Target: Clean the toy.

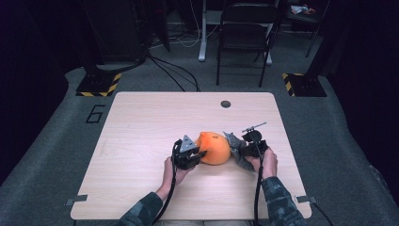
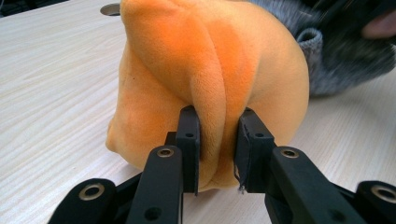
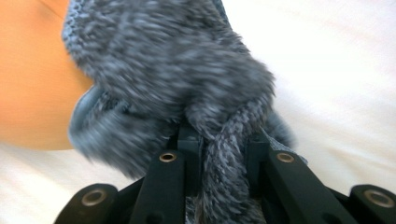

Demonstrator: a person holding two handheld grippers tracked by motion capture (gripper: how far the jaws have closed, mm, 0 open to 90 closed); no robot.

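An orange plush piece (image 1: 214,147) lies bunched on the wooden table (image 1: 141,122), a little right of its middle. My left gripper (image 1: 200,154) pinches a fold of this orange plush (image 2: 210,79) from the left, its pads (image 2: 189,149) pressed into the pile. A grey fuzzy knitted piece (image 1: 236,149) lies against the orange one's right side. My right gripper (image 1: 244,151) is shut on a twisted strand of that grey knit (image 3: 173,74). The orange plush (image 3: 32,79) shows at the left of the right gripper view.
A round dark hole (image 1: 225,103) sits near the table's far edge. A folding chair (image 1: 244,33) and a stand's leg (image 1: 203,42) are on the floor beyond the table. Bare wood stretches to the left and far side.
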